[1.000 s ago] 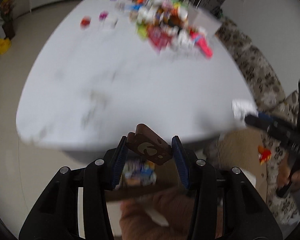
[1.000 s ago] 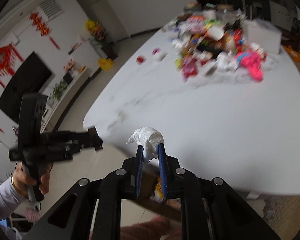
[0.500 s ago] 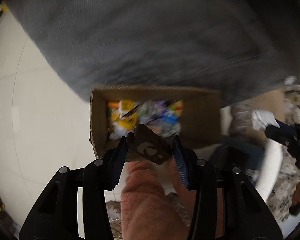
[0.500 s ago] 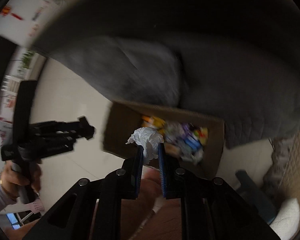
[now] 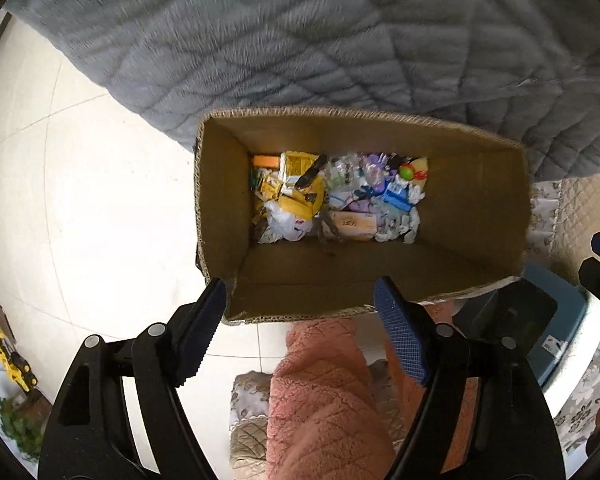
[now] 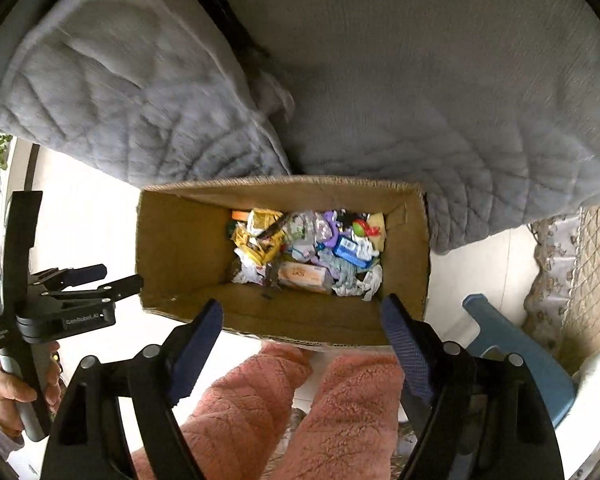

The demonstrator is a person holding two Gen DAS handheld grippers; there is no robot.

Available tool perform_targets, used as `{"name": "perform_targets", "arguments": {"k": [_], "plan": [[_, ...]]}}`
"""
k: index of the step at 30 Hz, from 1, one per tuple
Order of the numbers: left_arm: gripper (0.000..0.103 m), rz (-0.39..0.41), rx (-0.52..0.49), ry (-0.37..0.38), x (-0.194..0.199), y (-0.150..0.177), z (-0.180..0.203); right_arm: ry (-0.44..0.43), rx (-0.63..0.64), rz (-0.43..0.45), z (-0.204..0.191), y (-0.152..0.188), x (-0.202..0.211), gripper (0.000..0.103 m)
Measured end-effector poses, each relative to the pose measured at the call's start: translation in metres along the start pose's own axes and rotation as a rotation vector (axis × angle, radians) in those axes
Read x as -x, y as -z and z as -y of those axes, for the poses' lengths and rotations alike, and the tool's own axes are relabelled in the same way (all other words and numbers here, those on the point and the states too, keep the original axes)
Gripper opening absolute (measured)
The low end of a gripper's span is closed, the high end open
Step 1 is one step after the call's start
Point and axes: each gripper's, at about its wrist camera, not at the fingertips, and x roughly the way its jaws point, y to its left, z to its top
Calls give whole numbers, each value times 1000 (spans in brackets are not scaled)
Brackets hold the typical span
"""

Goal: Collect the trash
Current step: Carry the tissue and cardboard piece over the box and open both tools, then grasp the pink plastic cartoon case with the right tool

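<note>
Box: an open-topped cardboard box (image 5: 472, 204) with plain brown walls and raw corrugated edges, standing on the pale tiled floor (image 5: 100, 200).
Inside the box: a heap of trash (image 5: 336, 200) covering the bottom; crumpled white tissues, yellow wrappers, a blue packet, purple film, an orange piece, a flat tan packet and dark brown scraps.
Behind the box: a grey quilted cover (image 5: 300, 40), soft, stitched in diamonds, hanging down to the box's far rim.
Near side of the box: fuzzy pink trouser legs (image 6: 340, 412).
Left gripper (image 5: 300, 320): above the box's near rim, jaws wide apart after just opening, nothing between the blue ribbed pads.
Right gripper (image 6: 302, 334): above the same near rim, jaws just opened wide, holding nothing.
Beside the box: a blue plastic stool (image 6: 512, 340).
</note>
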Motion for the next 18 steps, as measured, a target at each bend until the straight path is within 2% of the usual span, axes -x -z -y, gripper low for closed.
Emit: {"name": "perform_targets", "arguments": {"k": [5, 8, 11, 12, 13, 14, 15, 18], "plan": [[75, 71, 13, 29, 57, 6, 3, -44, 23, 71, -12, -6, 68, 80], [75, 123, 11, 51, 101, 14, 8, -106, 65, 136, -22, -9, 127, 80], [84, 194, 9, 96, 147, 27, 12, -200, 130, 230, -37, -16, 190, 82], [84, 223, 6, 102, 162, 32, 14, -214, 167, 293, -44, -22, 217, 84], [84, 243, 2, 110, 173, 37, 16, -211, 188, 342, -47, -29, 234, 94], [84, 260, 1, 115, 185, 41, 18, -201, 207, 402, -51, -40, 251, 99], [84, 269, 6, 116, 190, 44, 19, -200, 217, 438, -53, -50, 260, 98], [84, 290, 44, 149, 207, 53, 20, -178, 235, 505, -62, -114, 274, 98]]}}
